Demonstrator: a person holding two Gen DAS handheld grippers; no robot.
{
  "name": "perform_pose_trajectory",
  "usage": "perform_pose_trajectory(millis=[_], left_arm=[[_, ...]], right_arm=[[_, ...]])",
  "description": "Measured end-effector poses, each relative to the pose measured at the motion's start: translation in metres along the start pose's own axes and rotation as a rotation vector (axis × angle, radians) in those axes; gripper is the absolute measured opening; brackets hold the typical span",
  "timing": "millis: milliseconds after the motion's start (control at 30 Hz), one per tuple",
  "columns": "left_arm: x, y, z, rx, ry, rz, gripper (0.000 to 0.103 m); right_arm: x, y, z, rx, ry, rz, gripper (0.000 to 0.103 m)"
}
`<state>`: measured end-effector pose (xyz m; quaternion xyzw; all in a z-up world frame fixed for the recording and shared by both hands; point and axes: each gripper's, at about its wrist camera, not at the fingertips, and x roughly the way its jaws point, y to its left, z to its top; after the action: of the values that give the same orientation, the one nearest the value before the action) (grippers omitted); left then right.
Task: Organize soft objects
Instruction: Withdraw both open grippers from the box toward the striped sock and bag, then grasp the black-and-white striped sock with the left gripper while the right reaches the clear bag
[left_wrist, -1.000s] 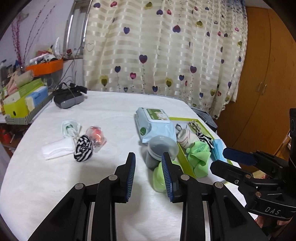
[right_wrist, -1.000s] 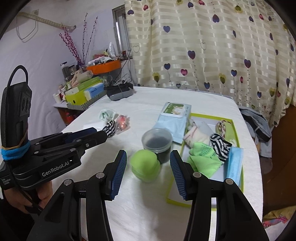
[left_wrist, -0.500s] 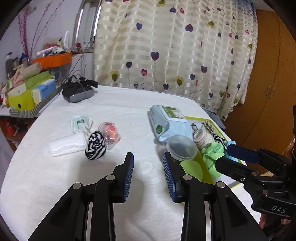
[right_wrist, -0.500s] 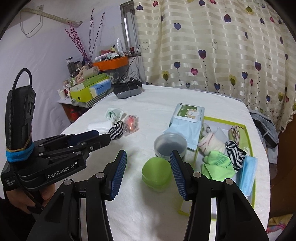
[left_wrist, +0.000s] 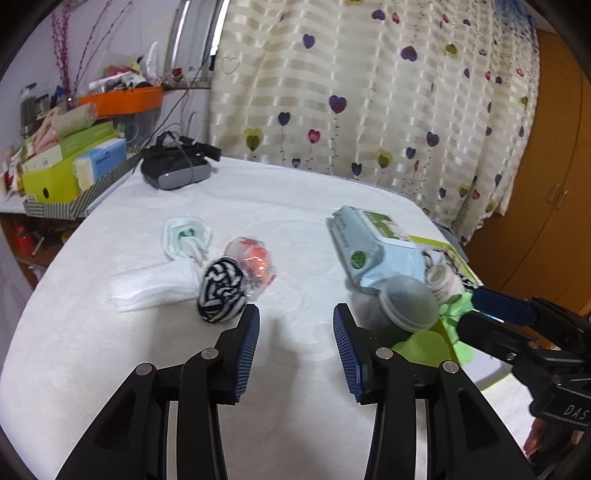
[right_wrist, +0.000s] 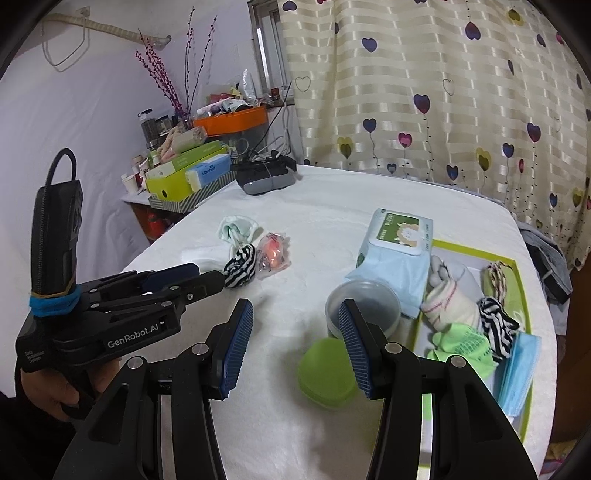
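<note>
A: My left hand-held gripper (left_wrist: 295, 328) is opening, nothing between the jaws; the right hand-held gripper (right_wrist: 295, 341) hangs open and empty.

B: Striped sock ball (left_wrist: 220, 290) at ten o'clock on the tabletop (left_wrist: 295, 206)?

A: Yes. I'd straddle it squarely before closing.

The left gripper (left_wrist: 295, 332) now has its jaws wider apart and opening, with only bare white tablecloth (left_wrist: 295, 206) between them. The grey tub (left_wrist: 408, 304) and green lid (left_wrist: 424, 349), a second ago between and just ahead of its right finger, now lie outside that finger. The striped sock ball (left_wrist: 221, 291) now sits just ahead of its left fingertip.

In the right gripper (right_wrist: 295, 339) view, the green lid (right_wrist: 327, 373) has slid from between the fingers to under the right one.
</note>
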<state>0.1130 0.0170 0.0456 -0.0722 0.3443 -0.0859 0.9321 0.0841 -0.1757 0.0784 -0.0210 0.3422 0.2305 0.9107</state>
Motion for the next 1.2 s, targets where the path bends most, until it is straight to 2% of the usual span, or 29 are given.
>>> perform_pose_trajectory(millis=[300,433,500,600,667,900,1067,1100,1167,1200], left_arm=[[0.020,0.028,0.007,-0.030,0.019,0.049,0.043],[0.031,0.038,0.008,-0.055,0.032,0.053,0.044],[0.038,0.043,0.006,-0.059,0.032,0.030,0.045],[0.056,0.053,0.002,-0.062,0.062,0.019,0.046],[0.068,0.060,0.001,-0.068,0.105,0.049,0.046],[0.095,0.062,0.001,-0.042,0.156,0.052,0.046],[0.102,0.062,0.003,-0.041,0.161,0.054,0.046],[0.103,0.062,0.003,-0.052,0.162,0.051,0.045],[0.103,0.063,0.004,-0.060,0.157,0.053,0.032],[0.103,0.063,0.003,-0.060,0.158,0.050,0.022]], right_arm=[[0.019,0.002,0.008,-0.014,0.023,0.019,0.050],[0.029,0.004,0.013,-0.010,0.029,0.037,0.050],[0.032,0.006,0.017,-0.026,0.015,0.026,0.050],[0.038,0.004,0.017,-0.016,0.019,0.027,0.050],[0.046,0.004,0.019,-0.014,0.041,0.037,0.050],[0.065,0.010,0.033,-0.042,0.050,0.057,0.050],[0.081,0.012,0.036,-0.035,0.071,0.060,0.050],[0.083,0.012,0.037,-0.033,0.074,0.058,0.050],[0.088,0.012,0.040,-0.026,0.080,0.050,0.050],[0.091,0.012,0.042,-0.022,0.085,0.044,0.050]])
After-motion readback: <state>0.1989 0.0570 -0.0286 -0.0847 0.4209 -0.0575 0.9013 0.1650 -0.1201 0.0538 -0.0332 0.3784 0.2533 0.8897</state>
